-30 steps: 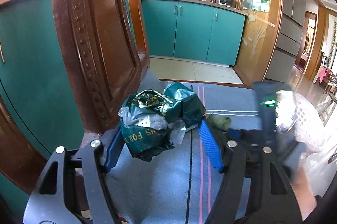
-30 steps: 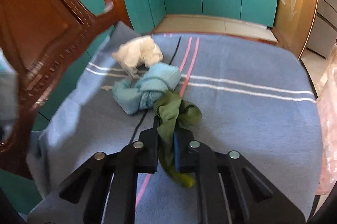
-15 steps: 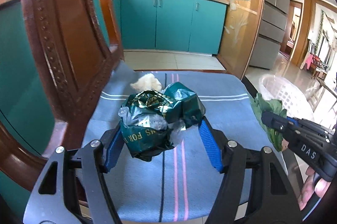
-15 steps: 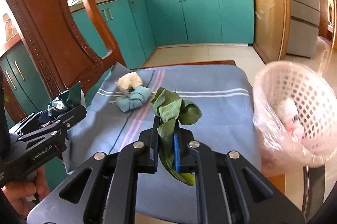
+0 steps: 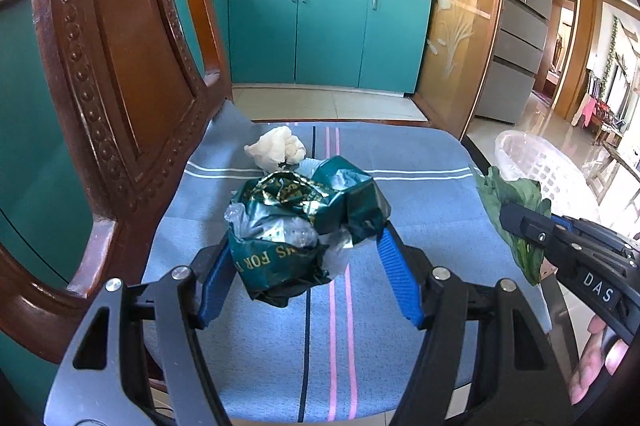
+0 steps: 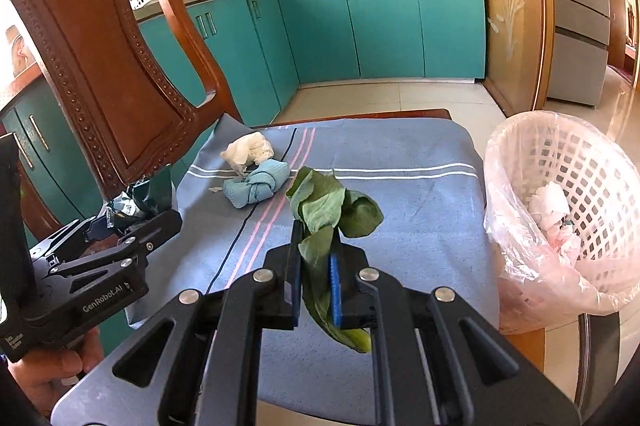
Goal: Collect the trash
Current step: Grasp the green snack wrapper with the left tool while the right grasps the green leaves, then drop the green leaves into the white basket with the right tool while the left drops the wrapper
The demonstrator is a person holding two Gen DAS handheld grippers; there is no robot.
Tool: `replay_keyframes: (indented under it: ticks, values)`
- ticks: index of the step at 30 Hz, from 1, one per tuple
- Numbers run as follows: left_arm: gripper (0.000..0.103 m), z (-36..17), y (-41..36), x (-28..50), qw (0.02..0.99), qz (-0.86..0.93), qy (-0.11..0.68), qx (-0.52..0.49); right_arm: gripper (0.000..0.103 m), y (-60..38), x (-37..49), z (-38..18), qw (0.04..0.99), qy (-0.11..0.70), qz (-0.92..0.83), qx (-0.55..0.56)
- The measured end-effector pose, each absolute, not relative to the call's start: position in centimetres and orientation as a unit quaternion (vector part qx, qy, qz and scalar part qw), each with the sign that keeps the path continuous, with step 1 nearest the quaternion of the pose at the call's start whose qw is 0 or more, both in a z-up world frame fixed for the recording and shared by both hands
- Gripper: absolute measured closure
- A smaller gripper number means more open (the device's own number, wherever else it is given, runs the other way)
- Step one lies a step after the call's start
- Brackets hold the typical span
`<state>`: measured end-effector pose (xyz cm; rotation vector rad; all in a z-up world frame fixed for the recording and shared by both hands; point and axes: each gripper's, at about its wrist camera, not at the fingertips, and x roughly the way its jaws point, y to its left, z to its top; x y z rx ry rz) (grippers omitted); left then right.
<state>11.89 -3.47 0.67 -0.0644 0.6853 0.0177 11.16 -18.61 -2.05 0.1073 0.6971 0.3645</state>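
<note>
— What has moved since a moment ago?

— I have drawn both loads back from the chair seat (image 6: 400,161), toward the lined basket (image 6: 568,161). Left tongs (image 5: 304,254): half open, pressed on a crumpled green wrapper (image 5: 300,222). Right tongs (image 6: 316,278): nearly shut on a leaf (image 6: 324,222), held clear for dropping.

— And the views?

— Right view: white wad (image 6: 248,149) and blue cloth bundle (image 6: 256,185) left on the seat, trash already in the basket. Left view: wrapper mostly hides the bundle.
</note>
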Motion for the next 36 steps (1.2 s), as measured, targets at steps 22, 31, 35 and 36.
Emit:
replay_keyframes:
  ticks: [22, 31, 35, 36]
  values:
    - [0.035, 0.4, -5.3, 12.2, 0.942, -0.015, 0.334, -0.024, 0.028, -39.4, 14.5, -2.9, 0.926, 0.291, -0.067, 0.233]
    - [0.035, 0.1, -12.2, 13.1, 0.938, -0.093, 0.335, -0.006, 0.007, -44.0, 7.4, -0.7, 0.928, 0.152, -0.115, 0.319]
    - [0.034, 1.8, -19.1, 14.8, 0.934, -0.145, 0.325, 0.014, 0.007, -44.5, 6.7, -0.9, 0.925, 0.133, -0.131, 0.331]
    - [0.034, 2.6, -21.2, 15.3, 0.934, -0.164, 0.318, 0.019, 0.007, -44.6, 6.6, -0.8, 0.925, 0.127, -0.133, 0.333]
